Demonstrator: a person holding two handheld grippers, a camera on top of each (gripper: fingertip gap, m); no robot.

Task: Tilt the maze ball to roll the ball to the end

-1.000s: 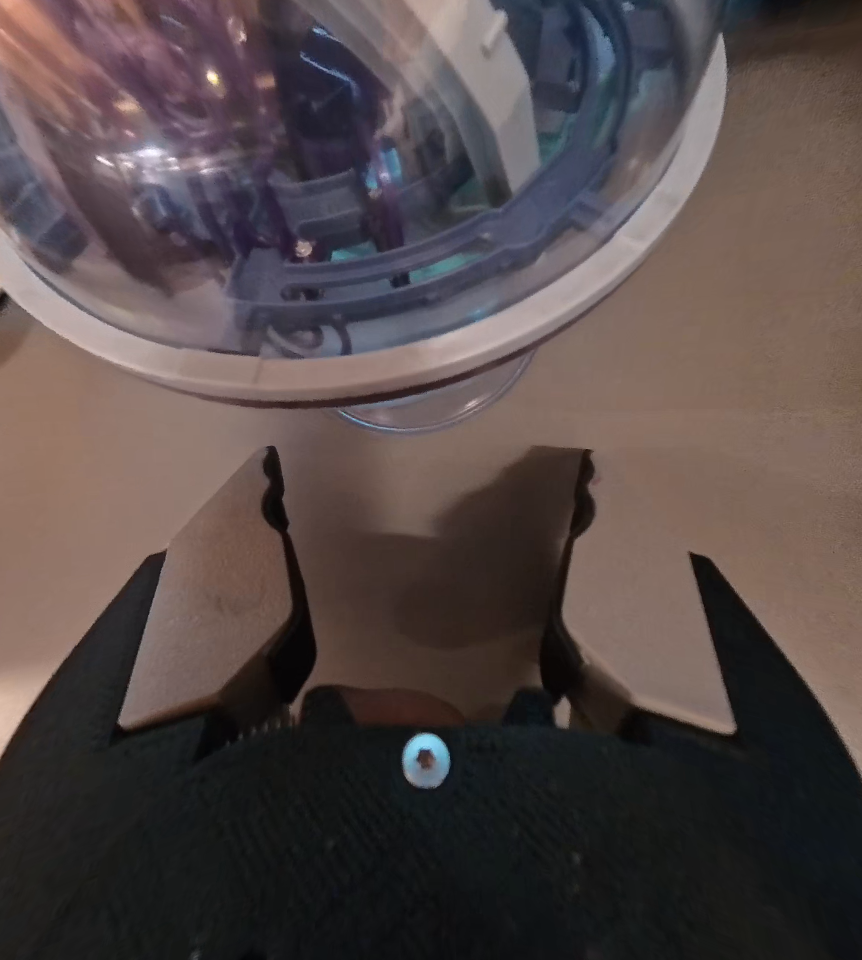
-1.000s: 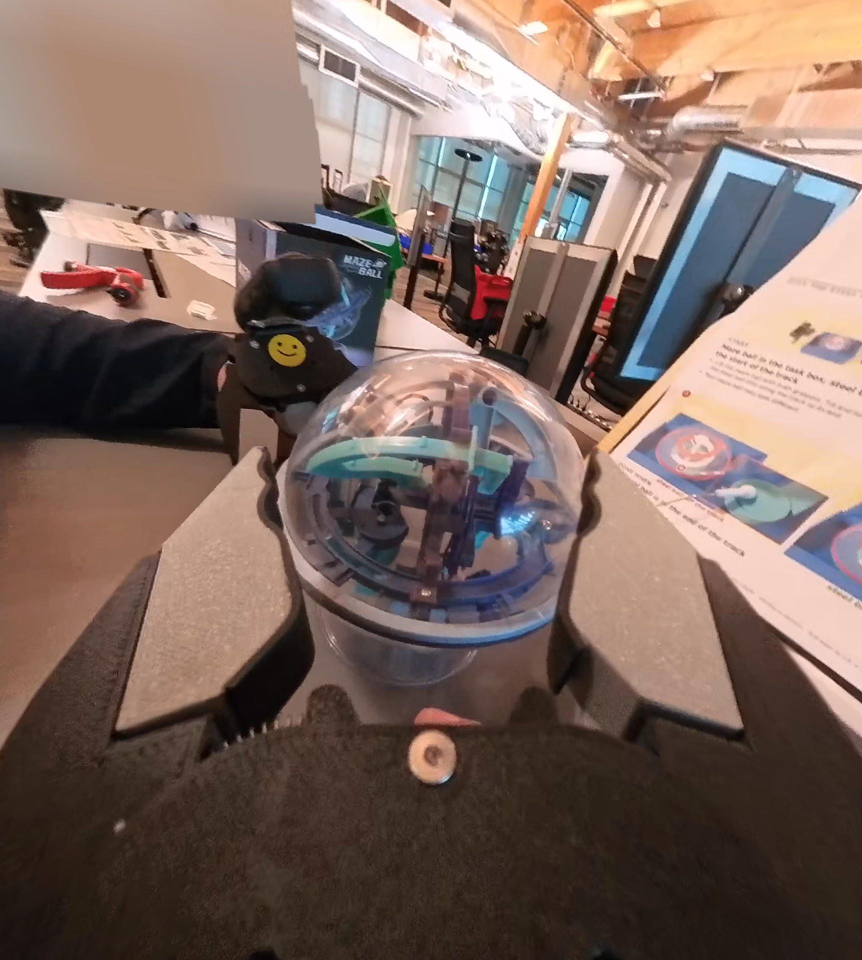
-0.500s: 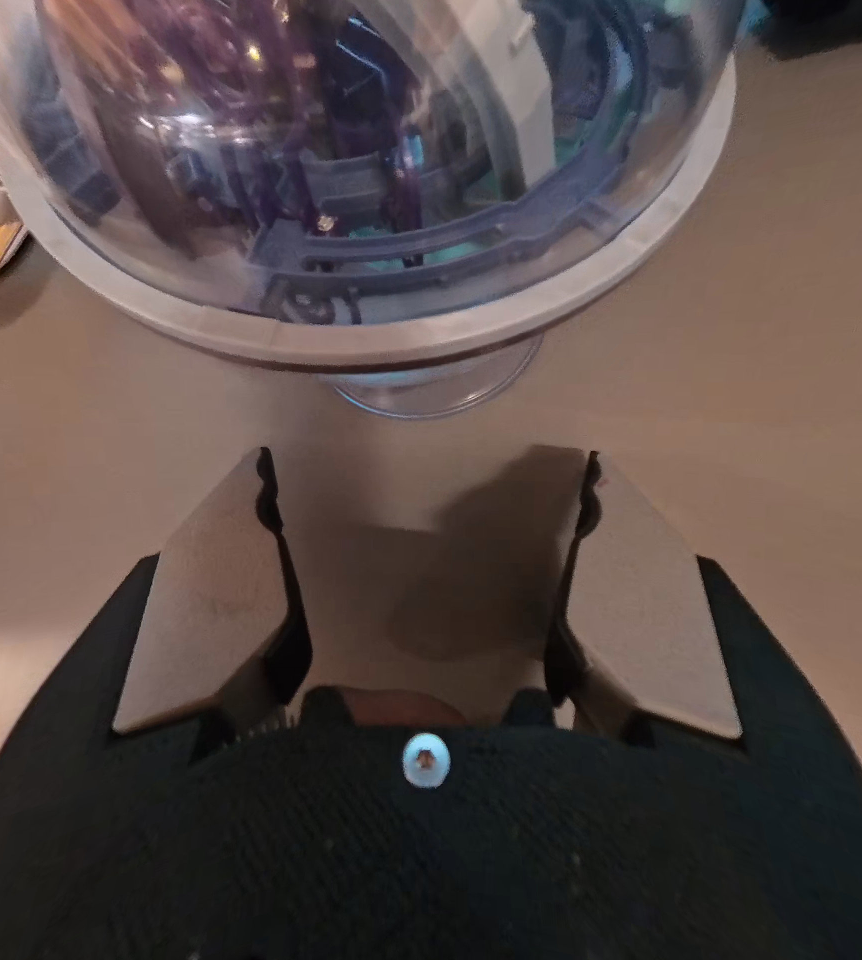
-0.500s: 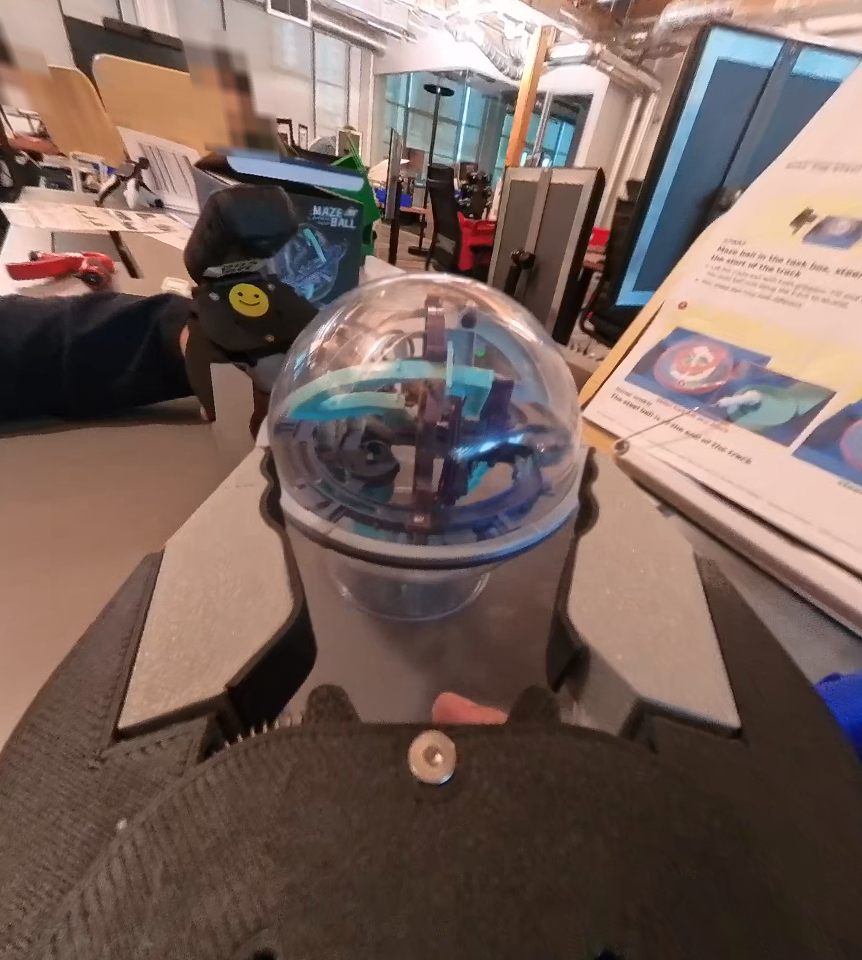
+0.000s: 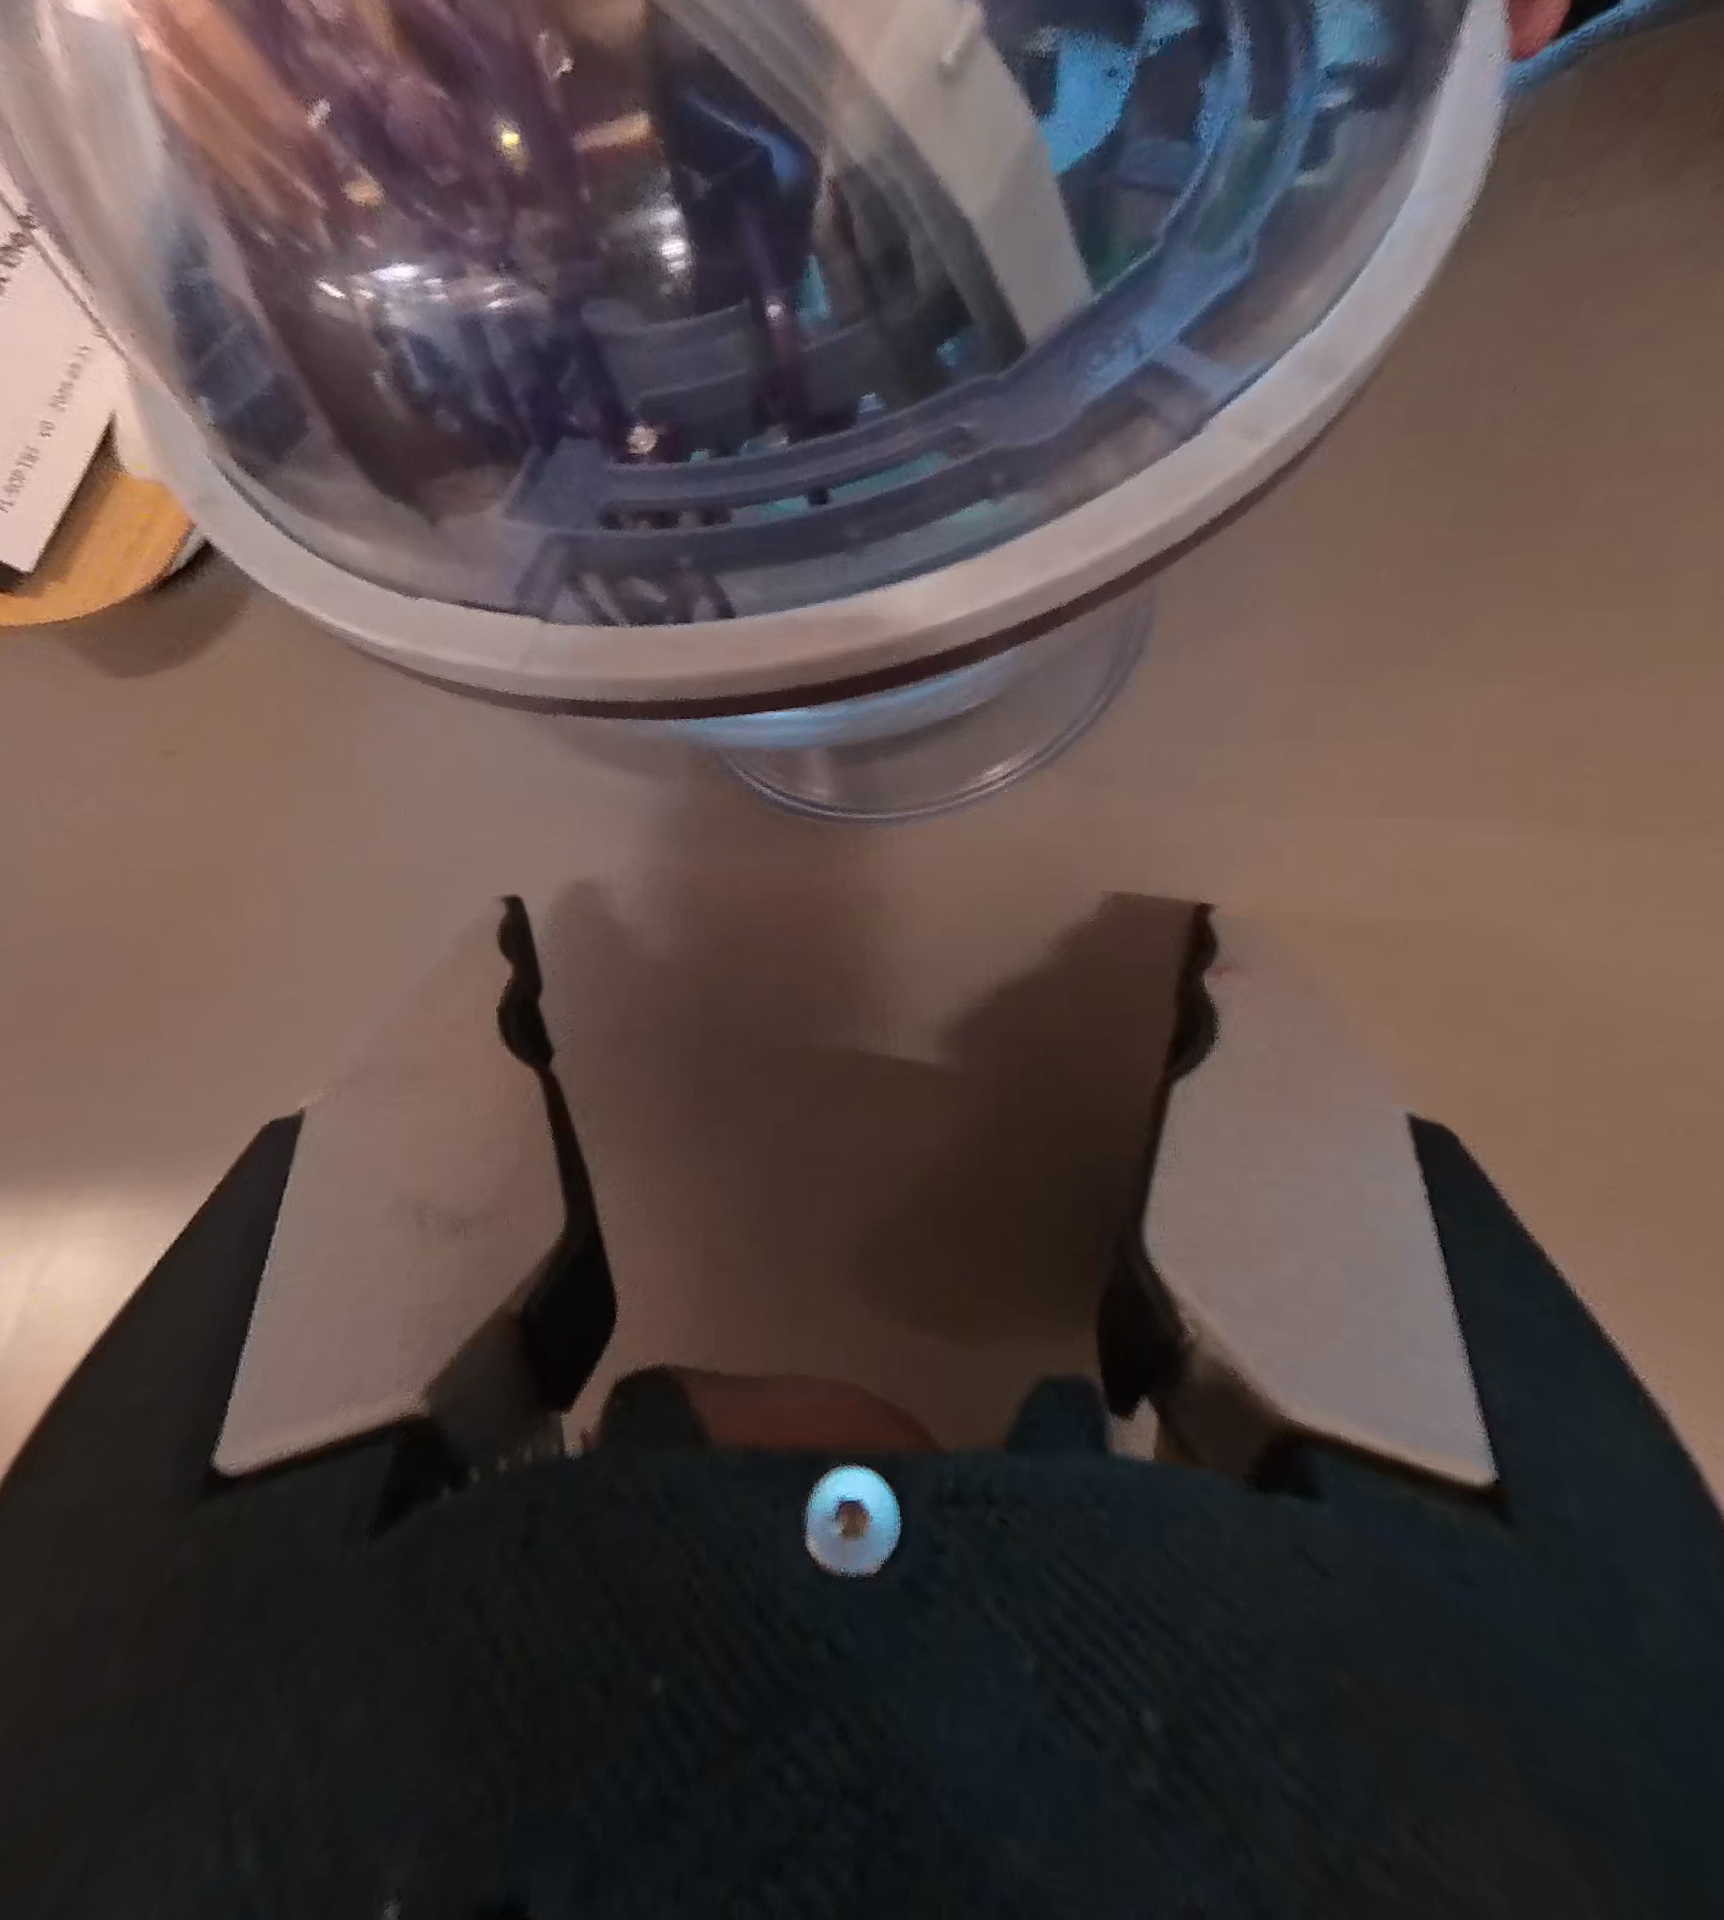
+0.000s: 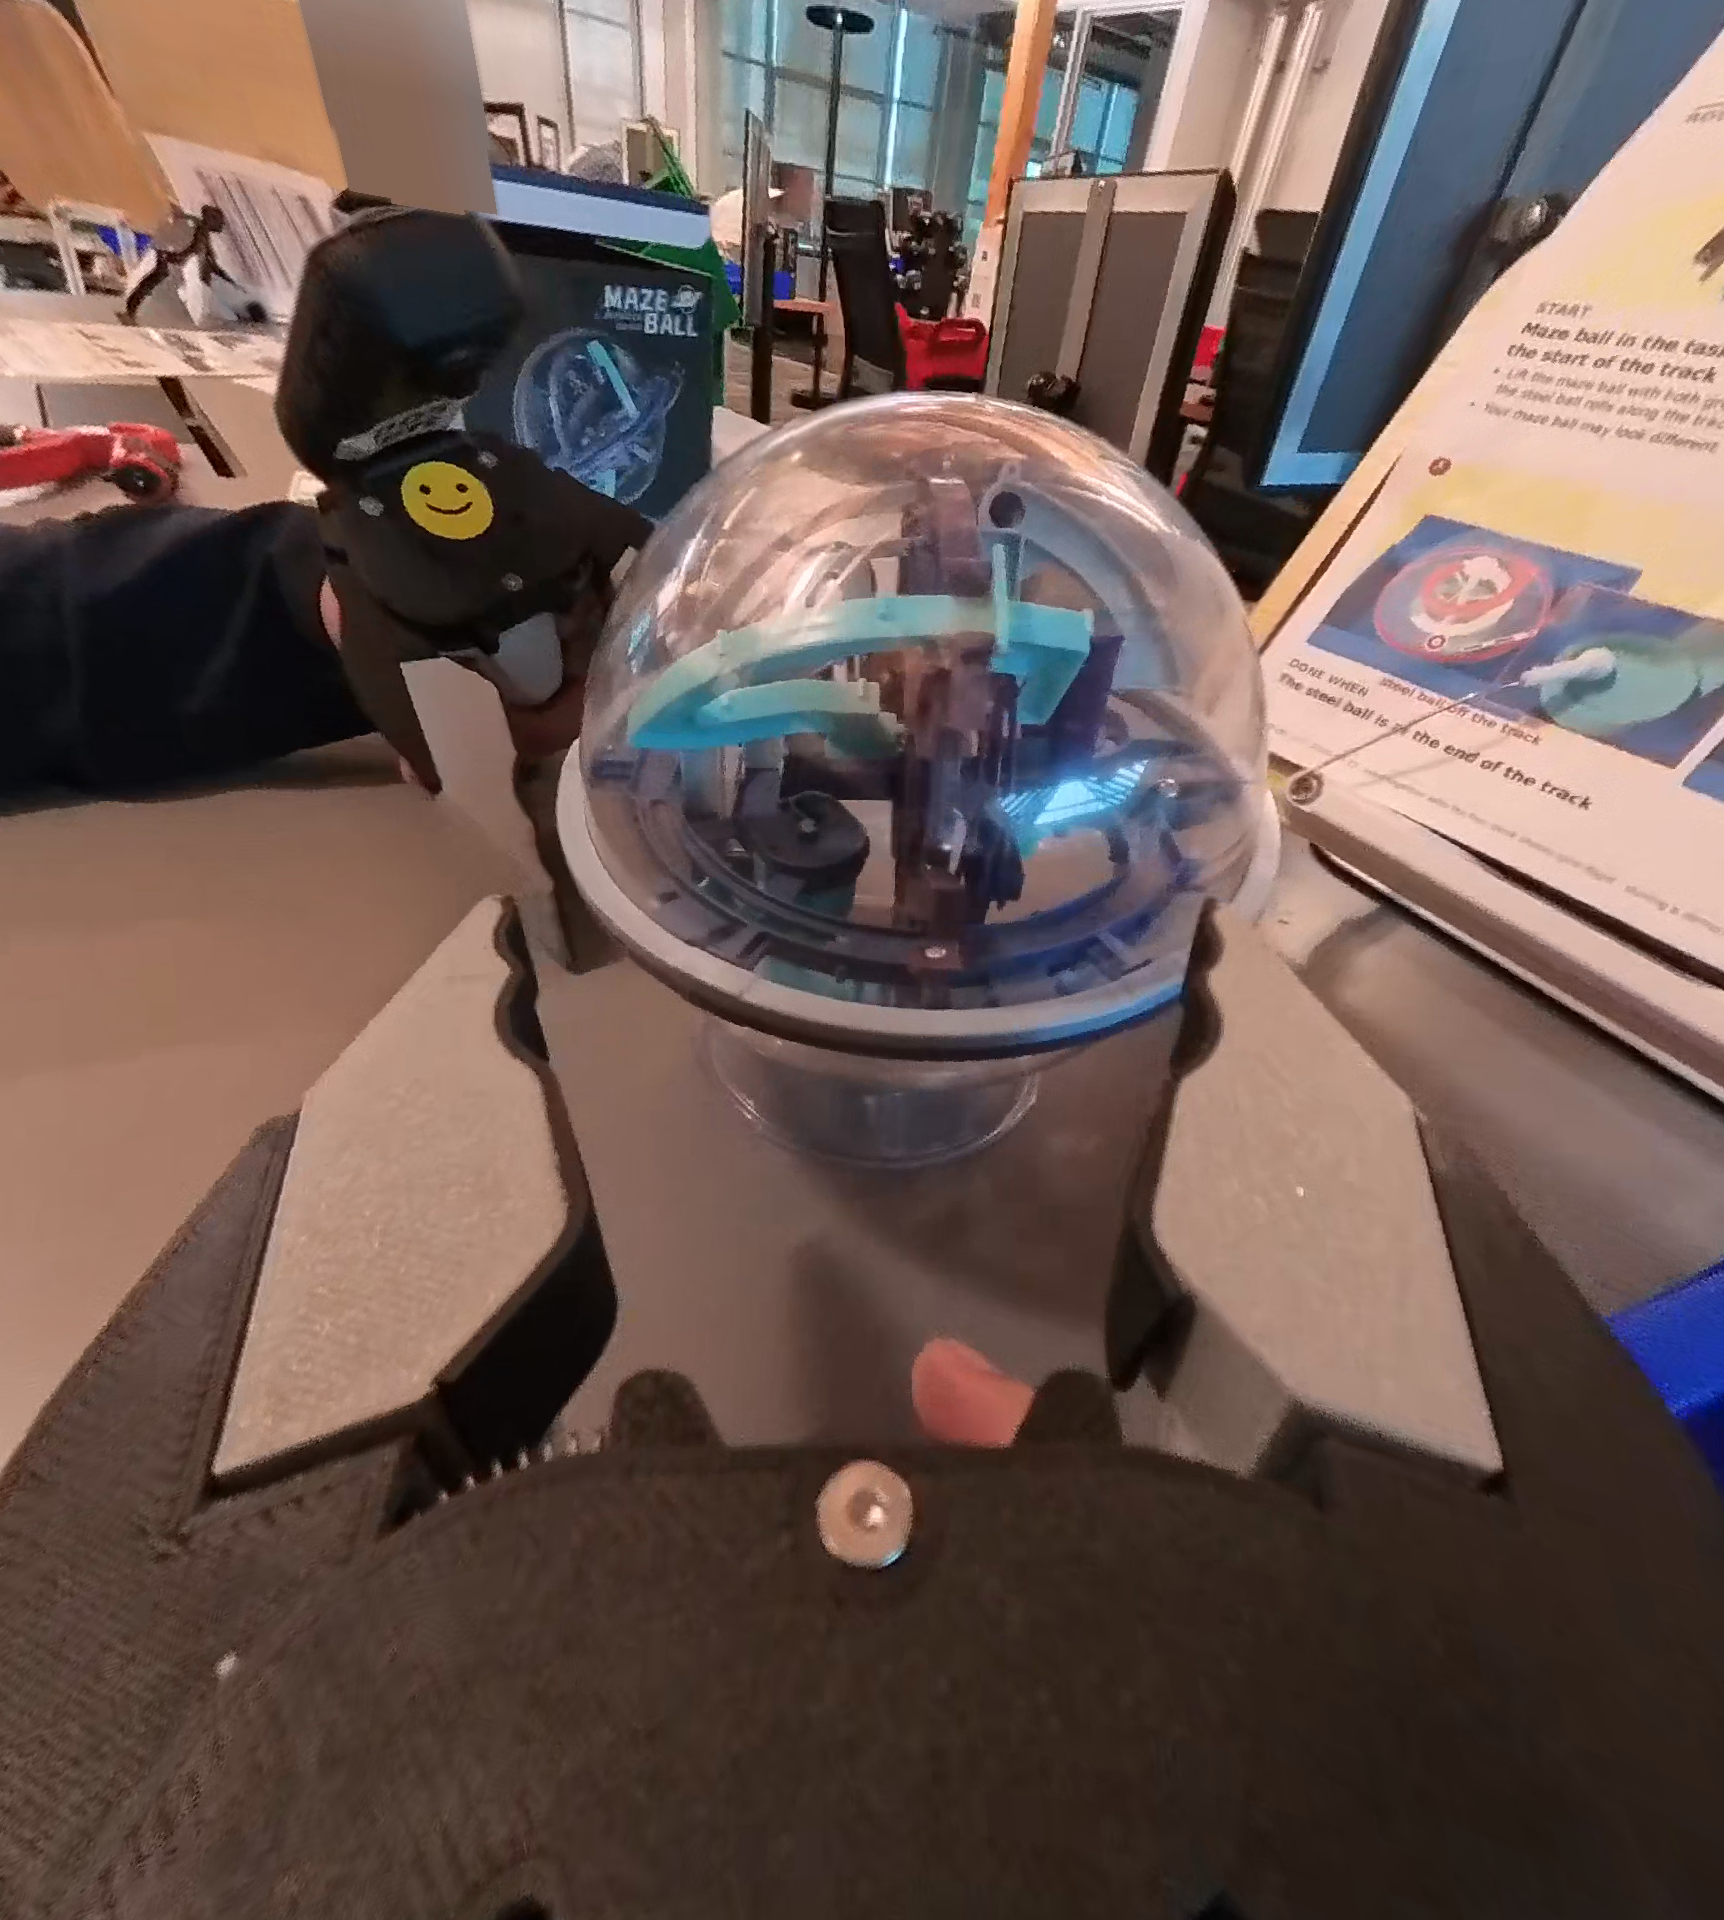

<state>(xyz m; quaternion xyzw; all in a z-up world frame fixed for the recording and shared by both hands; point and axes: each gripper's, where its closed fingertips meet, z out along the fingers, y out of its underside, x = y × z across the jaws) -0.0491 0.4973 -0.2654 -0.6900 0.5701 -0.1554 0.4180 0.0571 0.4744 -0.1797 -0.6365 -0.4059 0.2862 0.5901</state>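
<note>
The maze ball (image 6: 915,748) sits upright on its clear stand on the table (image 6: 110,987), at twelve o'clock of both wide-open, empty claws: right gripper (image 6: 853,977), left gripper (image 5: 853,961). Its small ball is indiscernible, dome top cropped.

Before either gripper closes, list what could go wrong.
1. The maze ball stands on a narrow clear stand; a one-sided push could tip it off.
2. Both grippers, right and left, are open and short of it, and the dome is smooth, so pads may slip.
3. The instruction sheet stands close beside, so tilting may hit it.
</note>
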